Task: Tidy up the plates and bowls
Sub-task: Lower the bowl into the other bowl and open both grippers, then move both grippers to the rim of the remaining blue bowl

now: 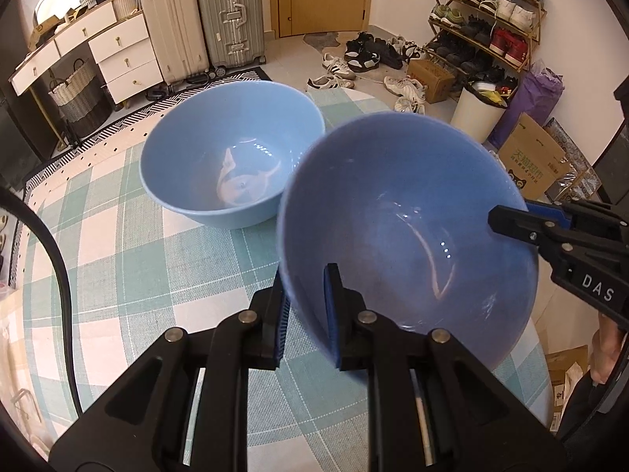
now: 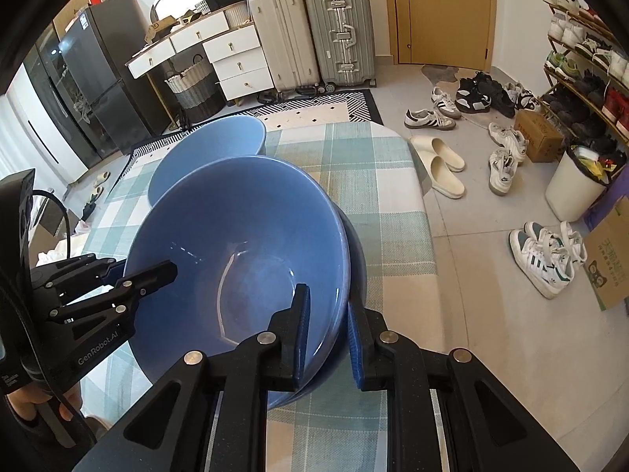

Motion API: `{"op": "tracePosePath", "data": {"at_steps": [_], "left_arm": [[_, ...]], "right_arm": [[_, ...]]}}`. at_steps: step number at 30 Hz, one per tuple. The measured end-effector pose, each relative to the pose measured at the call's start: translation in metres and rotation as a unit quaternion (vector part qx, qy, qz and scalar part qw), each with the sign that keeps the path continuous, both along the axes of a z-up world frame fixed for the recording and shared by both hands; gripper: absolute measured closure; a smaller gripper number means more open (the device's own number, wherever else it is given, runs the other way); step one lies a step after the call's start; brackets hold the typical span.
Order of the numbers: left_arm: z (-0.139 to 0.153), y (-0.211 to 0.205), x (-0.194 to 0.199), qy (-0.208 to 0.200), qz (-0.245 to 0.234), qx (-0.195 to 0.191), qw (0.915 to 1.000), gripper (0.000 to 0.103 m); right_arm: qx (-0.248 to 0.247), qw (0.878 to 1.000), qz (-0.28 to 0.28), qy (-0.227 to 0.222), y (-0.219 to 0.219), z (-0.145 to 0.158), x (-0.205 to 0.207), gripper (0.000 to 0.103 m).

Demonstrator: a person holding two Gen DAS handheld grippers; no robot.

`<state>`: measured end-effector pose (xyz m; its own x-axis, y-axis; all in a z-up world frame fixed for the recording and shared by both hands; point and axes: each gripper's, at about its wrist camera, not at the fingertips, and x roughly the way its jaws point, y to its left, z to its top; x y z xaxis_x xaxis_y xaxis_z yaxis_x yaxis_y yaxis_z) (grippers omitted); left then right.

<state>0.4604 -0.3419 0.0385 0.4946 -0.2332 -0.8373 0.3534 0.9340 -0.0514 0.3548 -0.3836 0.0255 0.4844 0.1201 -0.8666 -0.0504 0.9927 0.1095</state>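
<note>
A blue bowl (image 1: 409,232) is held above the checked table, tilted, gripped at two sides of its rim. My left gripper (image 1: 308,310) is shut on its near rim, one finger inside and one outside. My right gripper (image 2: 326,334) is shut on the opposite rim; in the right wrist view the bowl (image 2: 243,259) seems to sit in a darker blue bowl (image 2: 355,251) beneath it. A second light blue bowl (image 1: 232,153) with a whale picture stands on the table behind; it also shows in the right wrist view (image 2: 212,145).
The table has a green and white checked cloth (image 1: 118,236). Beyond it on the floor are suitcases (image 1: 200,19), a white drawer unit (image 1: 118,55), scattered shoes (image 2: 503,157), a shoe rack (image 1: 491,11), a white bin (image 1: 477,112) and cardboard boxes (image 1: 534,161).
</note>
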Motion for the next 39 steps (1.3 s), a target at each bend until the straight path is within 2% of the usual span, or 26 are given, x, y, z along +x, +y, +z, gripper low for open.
{"op": "tracePosePath", "data": {"at_steps": [4, 6, 9, 10, 13, 15, 17, 18, 23, 32, 34, 35, 36, 39], "left_arm": [[-0.001, 0.006, 0.004, -0.001, 0.01, -0.007, 0.9999, 0.086], [0.0, 0.007, 0.006, -0.002, 0.01, -0.009, 0.9999, 0.071], [0.003, 0.014, 0.005, -0.006, 0.014, -0.013, 0.9998, 0.065], [0.003, 0.015, 0.005, -0.006, 0.015, -0.012, 0.9998, 0.063], [0.007, 0.02, 0.002, -0.012, 0.017, -0.015, 0.9997, 0.051], [0.009, 0.023, 0.001, -0.015, 0.021, -0.015, 0.9996, 0.039], [0.012, 0.028, 0.0, -0.018, 0.025, -0.016, 0.9994, 0.032], [0.014, 0.031, -0.001, -0.019, 0.027, -0.017, 0.9993, 0.029], [0.02, 0.044, -0.004, -0.023, 0.037, -0.017, 0.9989, 0.026], [0.033, 0.067, -0.01, -0.03, 0.052, -0.023, 0.9979, 0.019], [0.035, 0.073, -0.012, -0.032, 0.054, -0.026, 0.9977, 0.015], [0.036, 0.076, -0.012, -0.033, 0.056, -0.027, 0.9975, 0.005], [0.037, 0.078, -0.012, -0.034, 0.058, -0.029, 0.9973, 0.002], [0.042, 0.084, -0.012, -0.036, 0.063, -0.035, 0.9968, 0.002]], "right_arm": [[-0.008, 1.0, -0.008, -0.002, -0.002, 0.001, -0.002, 0.076], [-0.011, 1.0, -0.012, -0.001, -0.004, 0.001, -0.002, 0.073], [-0.006, 1.0, -0.015, -0.006, -0.006, 0.004, -0.003, 0.062], [-0.006, 1.0, -0.015, -0.009, -0.006, 0.006, -0.004, 0.055], [-0.003, 1.0, -0.011, -0.013, -0.004, 0.01, -0.008, 0.053], [-0.002, 1.0, -0.009, -0.017, -0.002, 0.014, -0.008, 0.047], [0.003, 1.0, -0.005, -0.024, 0.001, 0.018, -0.01, 0.036], [0.007, 1.0, -0.002, -0.028, 0.002, 0.02, -0.01, 0.034], [0.017, 0.999, 0.015, -0.041, 0.013, 0.029, -0.013, 0.021], [0.032, 0.997, 0.038, -0.066, 0.032, 0.046, -0.014, 0.013], [0.031, 0.996, 0.046, -0.069, 0.038, 0.048, -0.014, 0.012], [0.03, 0.996, 0.049, -0.07, 0.041, 0.049, -0.013, 0.012], [0.03, 0.996, 0.052, -0.072, 0.044, 0.05, -0.013, 0.012], [0.027, 0.995, 0.061, -0.072, 0.051, 0.051, -0.009, 0.012]]}}
